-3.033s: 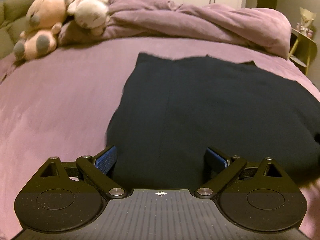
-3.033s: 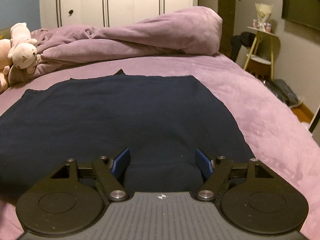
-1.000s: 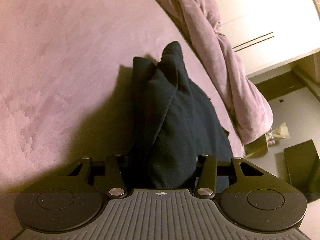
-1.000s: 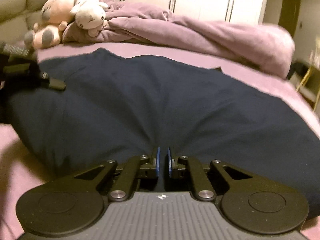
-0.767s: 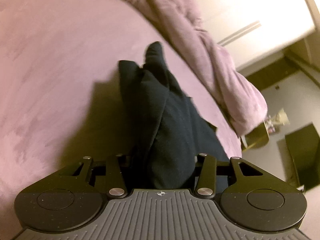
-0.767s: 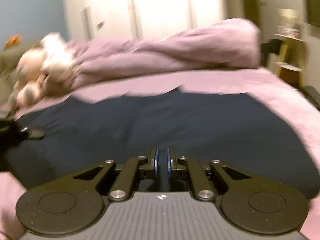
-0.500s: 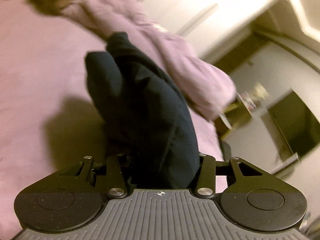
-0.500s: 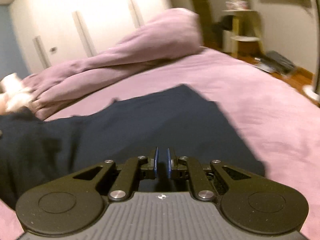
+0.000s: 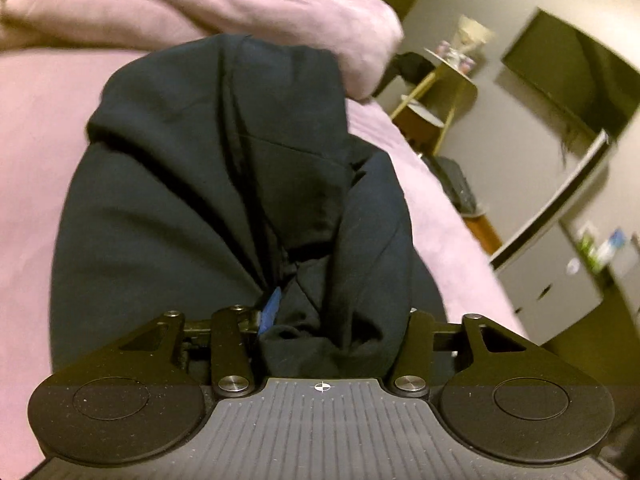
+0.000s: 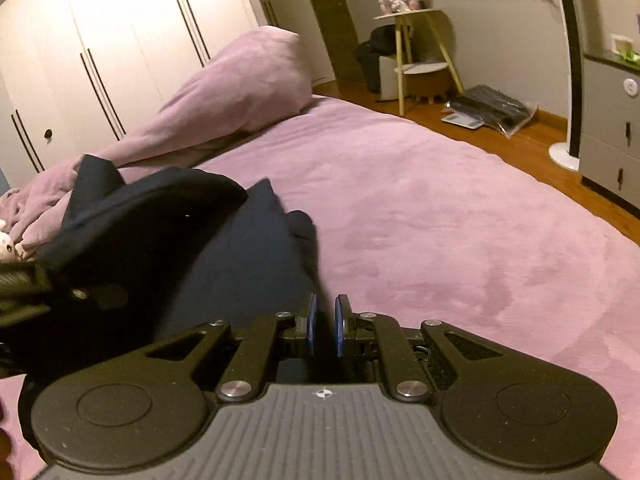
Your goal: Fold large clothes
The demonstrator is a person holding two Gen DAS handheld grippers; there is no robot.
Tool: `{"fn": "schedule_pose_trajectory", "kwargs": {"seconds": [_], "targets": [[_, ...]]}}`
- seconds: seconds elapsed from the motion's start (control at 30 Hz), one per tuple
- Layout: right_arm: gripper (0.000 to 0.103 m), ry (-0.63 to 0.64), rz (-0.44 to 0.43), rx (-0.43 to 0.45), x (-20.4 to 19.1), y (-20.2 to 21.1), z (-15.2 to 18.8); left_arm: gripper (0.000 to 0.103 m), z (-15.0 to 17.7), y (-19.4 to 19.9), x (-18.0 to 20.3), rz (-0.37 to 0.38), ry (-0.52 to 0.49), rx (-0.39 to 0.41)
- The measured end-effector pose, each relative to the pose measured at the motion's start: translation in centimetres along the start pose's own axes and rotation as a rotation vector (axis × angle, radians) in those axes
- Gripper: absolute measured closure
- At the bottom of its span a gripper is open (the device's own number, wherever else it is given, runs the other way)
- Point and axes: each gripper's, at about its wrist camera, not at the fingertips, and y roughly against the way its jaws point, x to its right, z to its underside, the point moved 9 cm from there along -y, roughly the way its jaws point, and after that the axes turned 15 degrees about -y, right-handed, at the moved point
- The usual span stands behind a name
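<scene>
A large dark navy garment lies on the purple bed sheet, gathered into thick folds. In the left wrist view a wad of it fills the gap of my left gripper. Those jaws are opening; one blue pad shows beside the cloth, and the other finger is hidden under it. In the right wrist view the garment is doubled over at the left. My right gripper is shut on its thin edge, pads almost together. The left tool's black frame shows under the lifted cloth.
A rumpled purple duvet lies along the bed's far side, before white wardrobe doors. A plush toy peeks in at the left edge. Beyond the bed's right side stand a wooden side table, floor bags and grey drawers.
Both grippers swung right across the bed, rolling as they went. The garment, spread flat three seconds ago, is now lifted and doubled over. The left gripper's blue pad has come into view.
</scene>
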Motion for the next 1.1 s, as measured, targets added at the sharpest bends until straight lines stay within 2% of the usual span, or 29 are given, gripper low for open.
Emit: {"fn": "schedule_pose_trajectory", "kwargs": {"seconds": [0.07, 0.13, 0.23, 0.37, 0.47, 0.5, 0.57, 0.63, 0.7, 0.77, 0.87, 0.9, 0.97, 1.03, 1.1], "targets": [[0.092, -0.012, -0.008, -0.009, 0.4, -0.2, -0.2, 0.044, -0.3, -0.2, 0.7, -0.027, -0.045, -0.002], [0.09, -0.024, -0.019, -0.009, 0.2, 0.1, -0.4, 0.026, -0.8, 0.7, 2.1, -0.03, -0.109, 0.001], [0.086, -0.02, -0.046, -0.001, -0.6, 1.0, -0.8, 0.023, -1.3, 3.2, 2.8, -0.004, -0.168, 0.006], [0.086, 0.001, -0.088, 0.033, -2.2, 2.6, -2.1, 0.023, -1.2, 7.6, 2.1, 0.071, -0.083, 0.028], [0.086, 0.043, -0.162, 0.065, -5.0, 4.1, -3.5, 0.024, -1.5, 11.1, 1.5, 0.178, 0.003, 0.058], [0.086, 0.067, -0.192, 0.071, -6.4, 4.6, -3.8, 0.024, -1.6, 12.5, 0.8, 0.188, 0.024, 0.082], [0.086, 0.119, -0.268, 0.073, -9.2, 5.4, -4.0, 0.023, -1.8, 14.0, -1.6, 0.133, 0.053, 0.114], [0.085, 0.174, -0.326, 0.057, -11.6, 5.6, -3.4, 0.022, -1.5, 14.9, -4.4, 0.038, 0.077, 0.139], [0.085, 0.226, -0.352, 0.003, -13.5, 4.7, -2.0, 0.023, -1.1, 14.3, -7.4, -0.059, 0.134, 0.107], [0.085, 0.271, -0.321, -0.058, -14.1, 3.0, -0.3, 0.024, -0.3, 13.3, -9.5, -0.106, 0.21, 0.068], [0.086, 0.326, -0.14, -0.109, -11.9, 0.0, 1.9, 0.024, 1.2, 11.1, -11.4, -0.128, 0.279, 0.007], [0.089, 0.317, -0.111, -0.134, -10.9, -0.7, 2.4, 0.024, 1.5, 10.3, -11.7, -0.133, 0.289, -0.013], [0.093, 0.274, -0.11, -0.189, -8.4, -1.9, 3.1, 0.024, 1.8, 8.6, -11.8, -0.125, 0.303, -0.049], [0.096, 0.291, -0.123, -0.197, -7.3, -2.2, 3.7, 0.025, 2.4, 7.4, -11.5, -0.106, 0.32, -0.074], [0.096, 0.314, -0.131, -0.192, -6.9, -2.1, 4.0, 0.024, 2.7, 6.6, -11.0, -0.066, 0.357, -0.057]]}}
